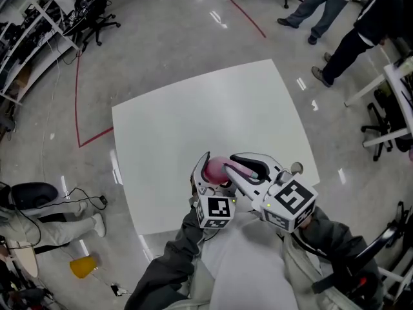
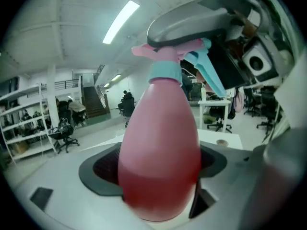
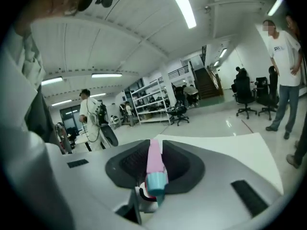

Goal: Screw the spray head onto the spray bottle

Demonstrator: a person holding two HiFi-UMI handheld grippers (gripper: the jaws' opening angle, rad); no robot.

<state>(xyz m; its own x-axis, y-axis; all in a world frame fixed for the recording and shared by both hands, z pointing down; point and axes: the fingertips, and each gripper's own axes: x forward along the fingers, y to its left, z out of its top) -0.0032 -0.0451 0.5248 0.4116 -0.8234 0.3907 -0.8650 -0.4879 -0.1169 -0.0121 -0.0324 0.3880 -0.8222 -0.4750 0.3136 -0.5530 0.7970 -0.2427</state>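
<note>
In the head view, both grippers meet over the near edge of the white table (image 1: 213, 108). My left gripper (image 1: 211, 168) is shut on the pink spray bottle (image 1: 214, 170), whose body fills the left gripper view (image 2: 160, 162) between the dark pads. On the bottle's neck sits the pink spray head (image 2: 169, 56), with its teal collar and trigger. My right gripper (image 1: 239, 168) grips that spray head from the right. In the right gripper view the spray head (image 3: 155, 164) lies between the pads with its teal collar toward the camera.
Two people (image 1: 335, 18) stand on the floor beyond the table's far right corner. Office chairs (image 1: 97, 18) and shelving line the far left. A yellow object (image 1: 82, 265) lies on the floor at lower left. A white desk frame (image 1: 390, 102) stands at the right.
</note>
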